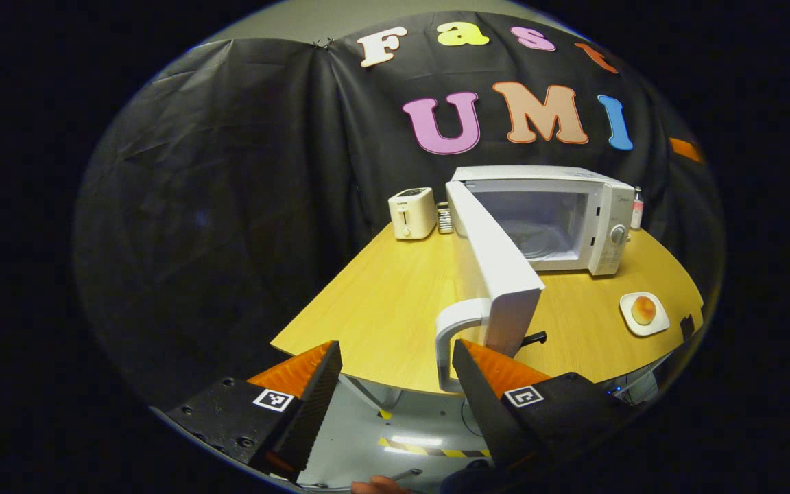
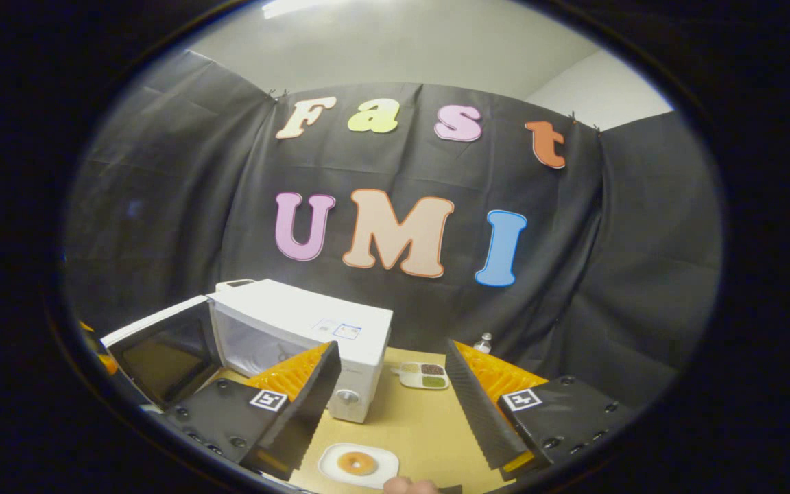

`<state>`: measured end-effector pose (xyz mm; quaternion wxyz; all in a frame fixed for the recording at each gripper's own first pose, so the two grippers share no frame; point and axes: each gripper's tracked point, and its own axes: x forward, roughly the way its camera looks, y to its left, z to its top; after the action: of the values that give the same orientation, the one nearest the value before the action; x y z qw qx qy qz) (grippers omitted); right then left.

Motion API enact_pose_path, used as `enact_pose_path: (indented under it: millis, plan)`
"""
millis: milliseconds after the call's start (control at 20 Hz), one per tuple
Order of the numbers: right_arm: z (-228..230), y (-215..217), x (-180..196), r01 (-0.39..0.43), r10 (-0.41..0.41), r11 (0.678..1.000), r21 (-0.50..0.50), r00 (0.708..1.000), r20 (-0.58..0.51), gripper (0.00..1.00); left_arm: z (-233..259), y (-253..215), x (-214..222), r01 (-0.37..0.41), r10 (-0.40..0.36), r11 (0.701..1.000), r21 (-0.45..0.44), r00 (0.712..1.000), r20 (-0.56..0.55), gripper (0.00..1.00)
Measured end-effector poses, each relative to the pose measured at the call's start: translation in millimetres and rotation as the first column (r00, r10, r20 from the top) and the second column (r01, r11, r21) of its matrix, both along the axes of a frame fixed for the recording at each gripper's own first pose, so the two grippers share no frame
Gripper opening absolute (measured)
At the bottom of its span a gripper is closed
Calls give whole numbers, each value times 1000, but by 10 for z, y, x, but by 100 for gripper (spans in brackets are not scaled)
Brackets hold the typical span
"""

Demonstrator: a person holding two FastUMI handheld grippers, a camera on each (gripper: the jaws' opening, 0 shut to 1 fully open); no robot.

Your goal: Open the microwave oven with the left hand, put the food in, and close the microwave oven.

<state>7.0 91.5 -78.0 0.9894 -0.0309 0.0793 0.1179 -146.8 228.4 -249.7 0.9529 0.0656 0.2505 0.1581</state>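
Right gripper view: my right gripper (image 2: 388,405) hangs spread and empty above the plate (image 2: 330,457); its doughnut (image 2: 357,463) looks soft and light, so I'd pinch the plate's stiff rim.

My left gripper (image 1: 395,391) is spread too, beside the door handle (image 1: 451,336).

The tongs (image 1: 395,357) stand spread apart, holding nothing. Just ahead of their right finger, the microwave (image 1: 573,219) door (image 1: 494,274) hangs open. Farther right on the table (image 1: 381,309), a plate (image 1: 644,313) holds a bun (image 1: 643,309).
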Motion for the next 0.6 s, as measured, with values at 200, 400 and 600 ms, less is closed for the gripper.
enact_pose_path:
  millis: [200,400,600]
  plan:
    - [-44,112,-8,-20,20,1000,-10,1000,-9,97,87,151,-148,-49,49,999,2,999,19,96]
    - [-340,132,1,-17,16,1000,-7,998,-55,97,217,171,-259,-56,55,998,13,998,35,96]
    - [-864,103,-23,6,-5,1000,11,987,-160,98,434,131,-268,-62,61,998,3,995,75,95]
